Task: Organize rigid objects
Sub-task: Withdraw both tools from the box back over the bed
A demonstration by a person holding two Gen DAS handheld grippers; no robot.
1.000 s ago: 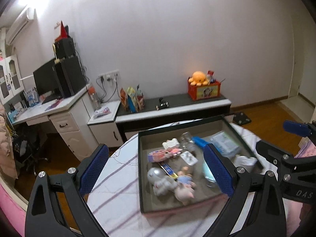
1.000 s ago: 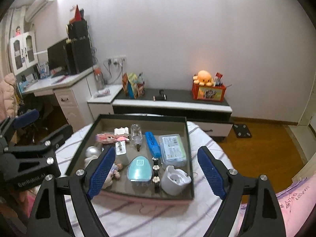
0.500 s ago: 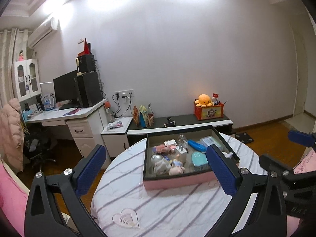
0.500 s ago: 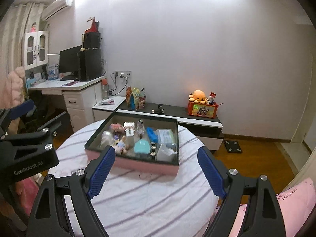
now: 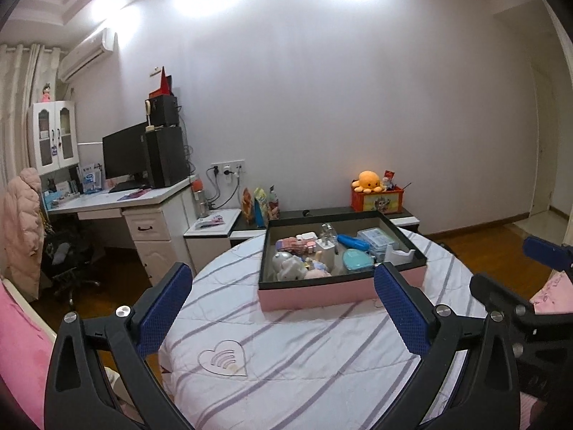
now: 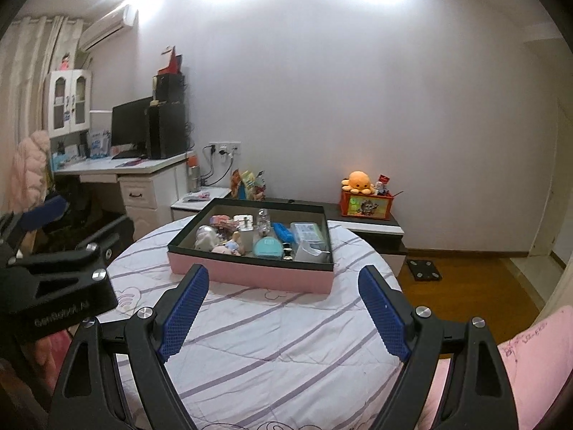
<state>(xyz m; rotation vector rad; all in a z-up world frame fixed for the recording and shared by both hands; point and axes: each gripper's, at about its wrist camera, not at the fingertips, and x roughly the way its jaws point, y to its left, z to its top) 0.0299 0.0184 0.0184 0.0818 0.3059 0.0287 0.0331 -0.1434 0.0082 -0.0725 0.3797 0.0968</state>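
A pink tray with a dark rim [image 5: 315,295] [image 6: 250,276] sits on the far half of a round table. Inside it lie a teal oval case [image 5: 358,261] [image 6: 266,247], a blue tube [image 5: 352,242], a clear labelled box [image 5: 376,238], a white holder [image 5: 399,252], a small glass bottle [image 6: 264,218] and pale figurines [image 5: 290,267] [image 6: 207,238]. My left gripper [image 5: 282,276] is open and empty, short of the tray's front wall. My right gripper [image 6: 283,270] is also open and empty, level with the left one and to its right.
The table wears a white cloth with purple stripes [image 5: 286,351]. Behind it run a low dark cabinet [image 5: 322,213] with an orange plush on a red box [image 5: 372,182], and a desk with a monitor [image 5: 125,157]. Pink bedding [image 6: 530,351] lies to the right, and a scale [image 6: 424,268] rests on the wood floor.
Both grippers have drawn back from above the tray toward the near side of the table. The tray now looks smaller and farther off. Nothing was picked up.
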